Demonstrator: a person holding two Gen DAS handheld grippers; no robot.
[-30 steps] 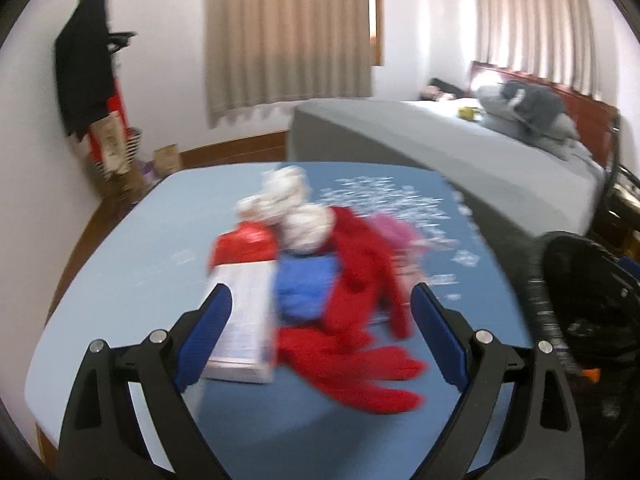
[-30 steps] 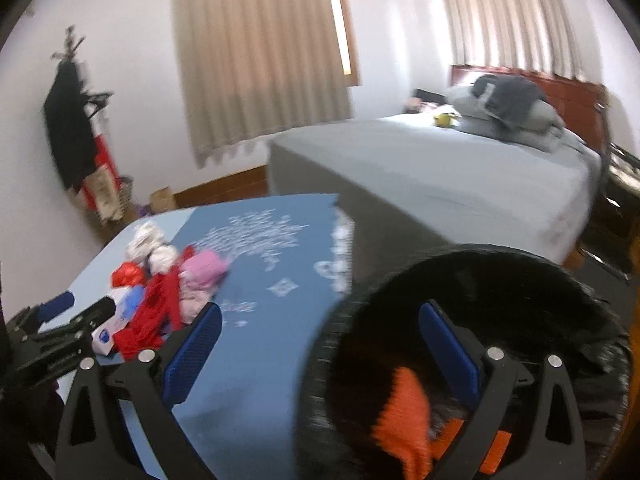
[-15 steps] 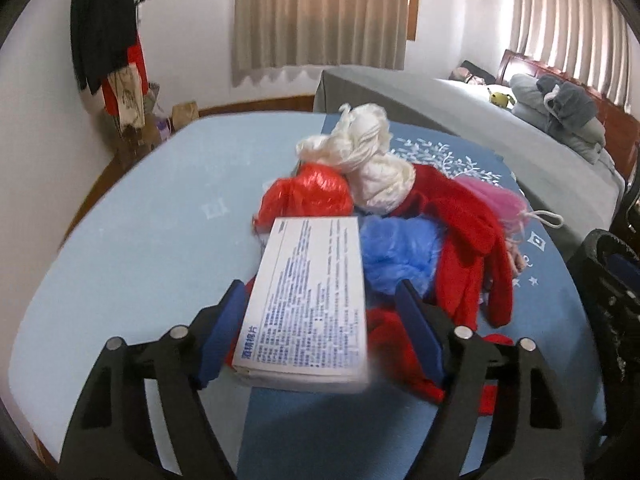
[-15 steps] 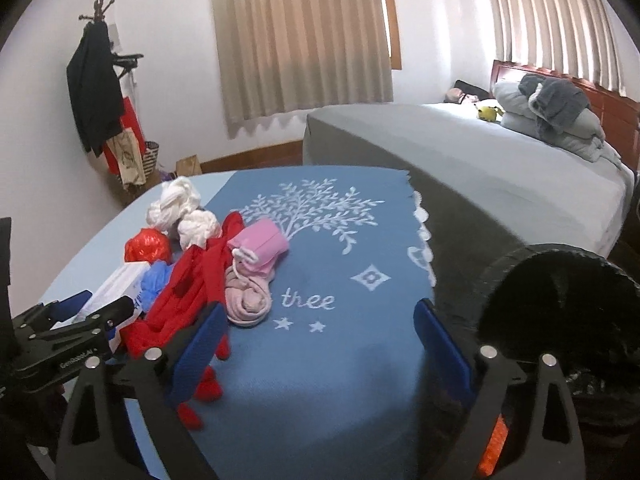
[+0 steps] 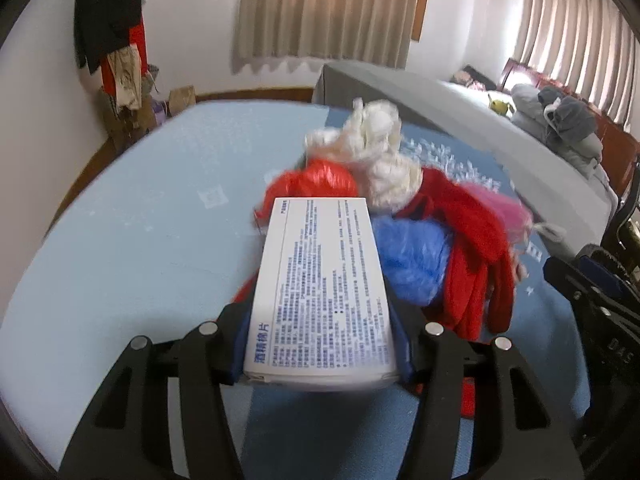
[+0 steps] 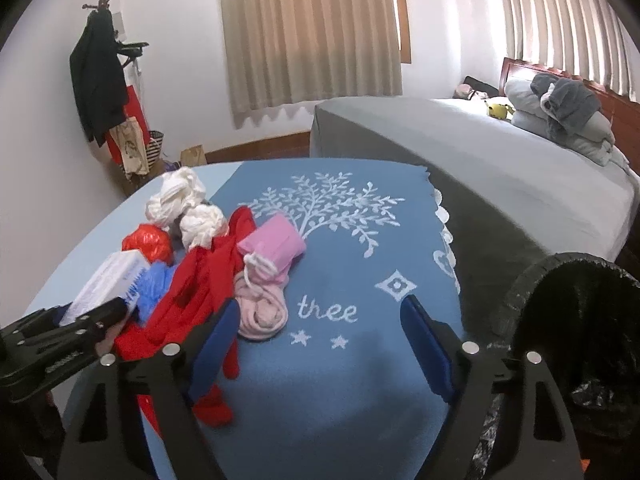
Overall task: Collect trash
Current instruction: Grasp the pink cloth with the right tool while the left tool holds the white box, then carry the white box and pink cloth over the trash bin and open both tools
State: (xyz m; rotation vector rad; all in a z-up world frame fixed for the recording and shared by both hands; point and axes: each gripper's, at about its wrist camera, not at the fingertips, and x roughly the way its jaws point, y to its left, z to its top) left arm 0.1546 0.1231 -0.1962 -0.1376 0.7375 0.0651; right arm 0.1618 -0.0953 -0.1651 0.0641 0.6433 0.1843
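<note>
My left gripper (image 5: 320, 354) is shut on a white printed box (image 5: 322, 292), its blue pads against the box's sides; the box also shows in the right wrist view (image 6: 108, 284). Beyond it lie a red plastic bag (image 5: 316, 180), white crumpled bags (image 5: 376, 144), a blue bag (image 5: 412, 256), red cloth (image 5: 476, 248) and pink items (image 6: 276, 244). My right gripper (image 6: 320, 344) is open and empty above the blue tree-print cloth (image 6: 360, 264). A black-lined trash bin (image 6: 580, 320) stands at the right.
A grey bed (image 6: 480, 152) with pillows lies beyond the table. A coat rack (image 6: 104, 76) with clothes and bags stands at the far left wall. The light-blue table (image 5: 140, 208) stretches left of the pile.
My left gripper closed in on the white box and now grips it. My right gripper swung left from over the bin to above the blue cloth.
</note>
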